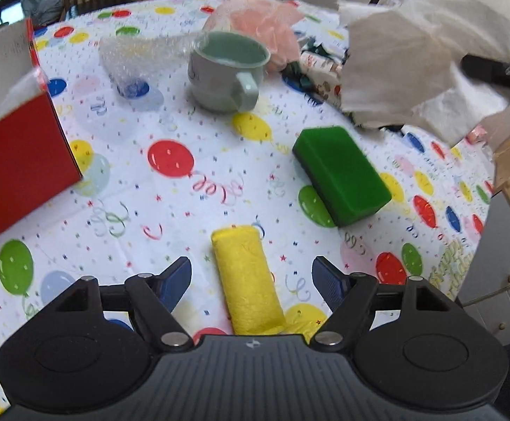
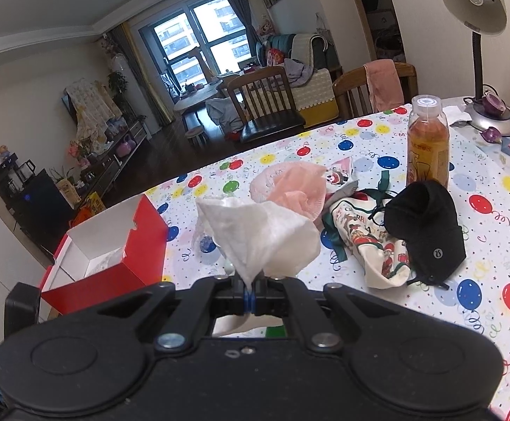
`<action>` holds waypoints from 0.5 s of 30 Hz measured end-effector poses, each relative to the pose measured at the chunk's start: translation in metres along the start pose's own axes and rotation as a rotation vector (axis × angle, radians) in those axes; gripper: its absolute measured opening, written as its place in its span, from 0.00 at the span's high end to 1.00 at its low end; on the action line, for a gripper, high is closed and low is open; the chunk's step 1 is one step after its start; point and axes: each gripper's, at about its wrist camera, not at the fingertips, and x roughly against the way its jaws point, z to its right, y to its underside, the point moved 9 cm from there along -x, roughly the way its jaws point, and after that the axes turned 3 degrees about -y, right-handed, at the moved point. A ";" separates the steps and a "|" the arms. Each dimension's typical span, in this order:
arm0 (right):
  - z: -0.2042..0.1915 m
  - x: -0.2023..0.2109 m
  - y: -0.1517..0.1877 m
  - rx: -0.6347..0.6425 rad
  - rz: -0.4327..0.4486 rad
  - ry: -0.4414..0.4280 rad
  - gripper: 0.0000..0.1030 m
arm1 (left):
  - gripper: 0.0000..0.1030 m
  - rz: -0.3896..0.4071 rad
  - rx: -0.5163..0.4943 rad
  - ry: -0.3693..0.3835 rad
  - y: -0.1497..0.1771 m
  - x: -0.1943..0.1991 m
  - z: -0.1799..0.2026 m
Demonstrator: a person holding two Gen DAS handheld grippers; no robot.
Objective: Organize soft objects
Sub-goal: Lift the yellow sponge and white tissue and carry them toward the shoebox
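Tablecloth (image 1: 184, 210) — white, printed with red, blue, green and yellow balloons, streamers and small stars. Rolled cloth (image 1: 247, 280): plain yellow. Sponge (image 1: 342, 172): bright green, with a dark underside. Mug (image 1: 225, 77): pale grey-green. Box (image 2: 114, 245): red outside, white inside. Tissue (image 2: 258, 235): white. Netted puff (image 2: 297, 189): pale pink. Pouch (image 2: 370, 242) — cream, with red-and-green cartoon figures and dark green ribbon. Face mask (image 2: 426, 224): black, with a small white emblem. Bottle (image 2: 428, 140): amber, yellow label, clear cap.

From my left wrist: roll (image 1: 247, 280) at 6 o'clock, sponge (image 1: 342, 175) at 3, cup (image 1: 226, 73) at 12, box (image 1: 20, 161) at 9.
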 end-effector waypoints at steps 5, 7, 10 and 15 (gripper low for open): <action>0.009 0.000 0.002 0.005 -0.016 -0.004 0.98 | 0.27 0.012 -0.059 -0.129 0.008 -0.015 0.008; 0.013 0.000 0.003 0.008 -0.025 -0.007 0.98 | 0.27 0.005 -0.040 -0.154 0.010 -0.022 0.008; 0.016 -0.001 0.005 0.017 -0.038 -0.012 0.98 | 0.27 0.002 -0.003 -0.197 0.014 -0.028 0.005; 0.020 -0.001 0.007 0.026 -0.055 -0.022 0.98 | 0.29 0.018 0.003 -0.237 0.015 -0.031 0.008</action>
